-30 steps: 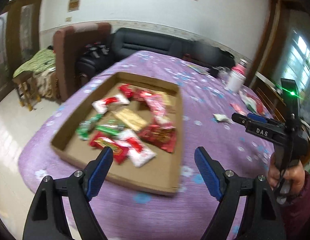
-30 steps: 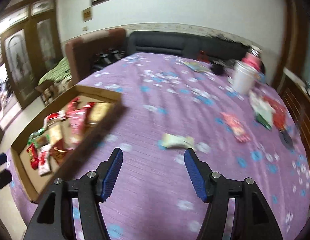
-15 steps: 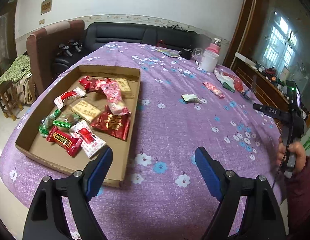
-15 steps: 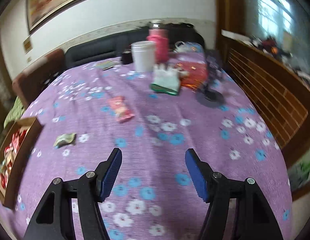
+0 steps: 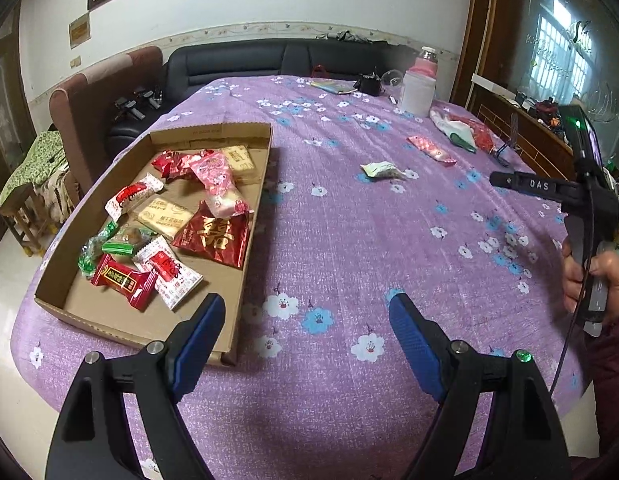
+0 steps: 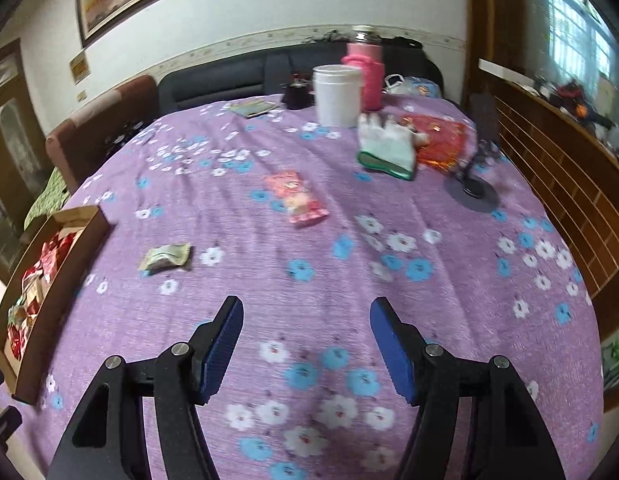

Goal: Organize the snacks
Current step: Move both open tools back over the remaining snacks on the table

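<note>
A shallow cardboard tray (image 5: 251, 216) on the purple flowered tablecloth holds several wrapped snacks; it also shows at the left edge of the right wrist view (image 6: 89, 236). Two loose snacks lie on the cloth: a pale green packet (image 5: 381, 170) (image 6: 165, 258) and a pink-red packet (image 5: 431, 149) (image 6: 299, 198). My left gripper (image 5: 305, 322) is open and empty over the cloth beside the tray's near right corner. My right gripper (image 6: 305, 326) is open and empty above the cloth, short of both loose packets; its body shows in the left wrist view (image 5: 581, 200).
At the table's far side stand a white tub (image 6: 336, 94) and a pink bottle (image 6: 365, 68). A white-green glove (image 6: 385, 148) and a red bag (image 6: 441, 140) lie near a small grey stand (image 6: 471, 192). A sofa (image 5: 269, 60) and armchair (image 5: 101, 92) lie beyond.
The left gripper pulled back and turned right, away from over the tray. The right gripper swung right, from the tray side toward the loose packets and the far clutter. Both stayed open.
</note>
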A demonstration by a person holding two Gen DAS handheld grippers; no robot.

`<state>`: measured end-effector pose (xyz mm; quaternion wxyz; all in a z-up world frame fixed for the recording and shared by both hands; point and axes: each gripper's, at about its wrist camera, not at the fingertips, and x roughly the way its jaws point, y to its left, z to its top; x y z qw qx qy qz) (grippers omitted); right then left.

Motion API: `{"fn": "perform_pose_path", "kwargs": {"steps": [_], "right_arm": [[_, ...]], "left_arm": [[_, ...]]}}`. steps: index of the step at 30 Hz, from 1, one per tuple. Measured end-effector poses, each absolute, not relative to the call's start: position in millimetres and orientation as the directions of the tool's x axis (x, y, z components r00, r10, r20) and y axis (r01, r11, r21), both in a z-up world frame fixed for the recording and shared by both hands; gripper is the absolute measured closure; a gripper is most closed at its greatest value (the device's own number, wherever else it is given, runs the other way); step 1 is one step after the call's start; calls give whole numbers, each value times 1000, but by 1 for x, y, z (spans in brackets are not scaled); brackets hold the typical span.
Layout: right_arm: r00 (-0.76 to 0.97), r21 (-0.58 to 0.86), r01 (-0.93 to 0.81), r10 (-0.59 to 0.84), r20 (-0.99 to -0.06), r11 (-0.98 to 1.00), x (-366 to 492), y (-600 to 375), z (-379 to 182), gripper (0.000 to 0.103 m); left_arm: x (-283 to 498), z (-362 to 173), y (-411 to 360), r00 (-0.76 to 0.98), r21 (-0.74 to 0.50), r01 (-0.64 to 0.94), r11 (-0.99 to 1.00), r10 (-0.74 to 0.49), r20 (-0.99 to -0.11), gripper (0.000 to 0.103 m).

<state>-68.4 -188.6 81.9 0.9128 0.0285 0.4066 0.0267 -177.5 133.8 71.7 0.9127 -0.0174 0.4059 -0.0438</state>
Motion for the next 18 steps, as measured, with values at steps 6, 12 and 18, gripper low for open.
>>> {"fn": "perform_pose_path", "kwargs": {"steps": [6,12,18], "right_arm": [[671,37,-62,69,-738,997,-65,-175,85,31],[663,30,-54,59,-746,998,-61,-182,82,31],[648,55,-20,55,-760,998,-53,-200,75,31]], "left_arm": [[-173,71,128,657,-44,75,996,-83,-749,19],[-165,67,119,645,-24,100,995,-83,-760,19],[-156,66,105,636,4,126,992,-78,-768,19]]}}
